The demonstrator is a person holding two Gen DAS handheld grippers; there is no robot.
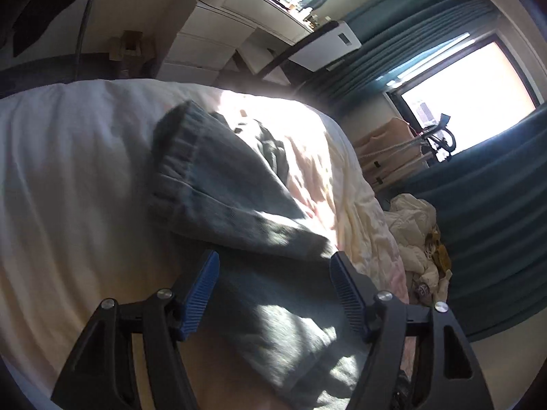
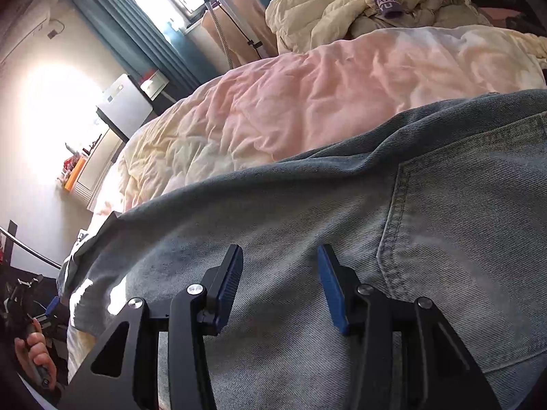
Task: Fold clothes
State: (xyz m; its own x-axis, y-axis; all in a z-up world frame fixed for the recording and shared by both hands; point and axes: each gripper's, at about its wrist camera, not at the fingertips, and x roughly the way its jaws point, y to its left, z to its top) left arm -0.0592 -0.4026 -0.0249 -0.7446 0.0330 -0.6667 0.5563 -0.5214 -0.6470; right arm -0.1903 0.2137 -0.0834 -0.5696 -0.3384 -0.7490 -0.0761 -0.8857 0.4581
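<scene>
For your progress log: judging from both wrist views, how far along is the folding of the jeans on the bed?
Done: the jeans lie on the bed, one leg already doubled over, its hem lying on top. In hand: nothing; the left gripper and right gripper are both open over the denim, the right one near the back pocket. Left: further folds, plus the heap of clothes beyond.

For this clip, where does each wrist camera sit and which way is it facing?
Left wrist: rides the open left gripper, looking along the jeans on the bed towards the window.
Right wrist: rides the open right gripper, low over the jeans' pocket; a hand shows.
Shared: jeans, bed, window, teal curtains.
</scene>
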